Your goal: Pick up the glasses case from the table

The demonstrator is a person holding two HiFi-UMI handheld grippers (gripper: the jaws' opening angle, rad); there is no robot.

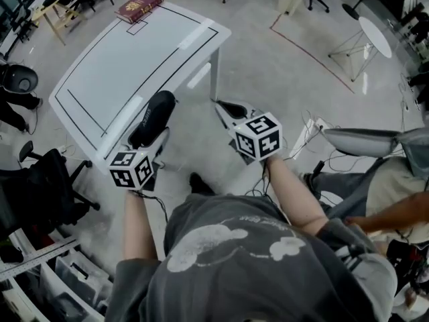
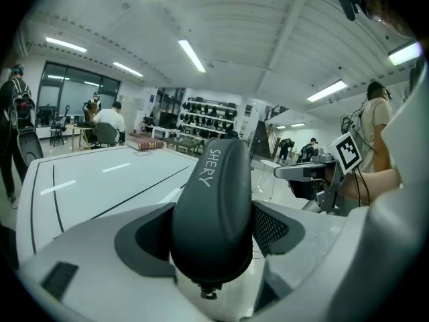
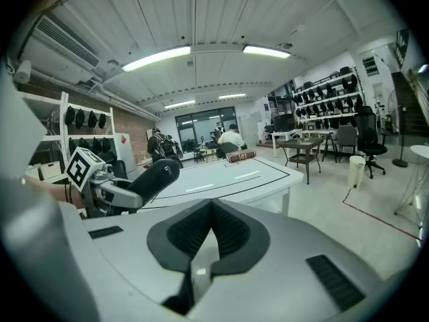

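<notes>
Evidently off the table (image 1: 120, 66) already: glasses case (image 1: 153, 117) clamped across its narrow width in the left gripper (image 1: 155, 138), jaws wide on its flanks; gripped near one end, most of the length jutting ahead. Probably light, stiff-shelled, smooth, rounded; liable to pivot or slip; better taken nearer mid-length. From the head view only: hanging over floor just beside the table edge. From the right gripper view only: right gripper (image 3: 213, 210) closed, empty. Hinge side hard to tell.

The table (image 1: 134, 66) top lies open, only a red book (image 1: 139, 5) at its far corner.
</notes>
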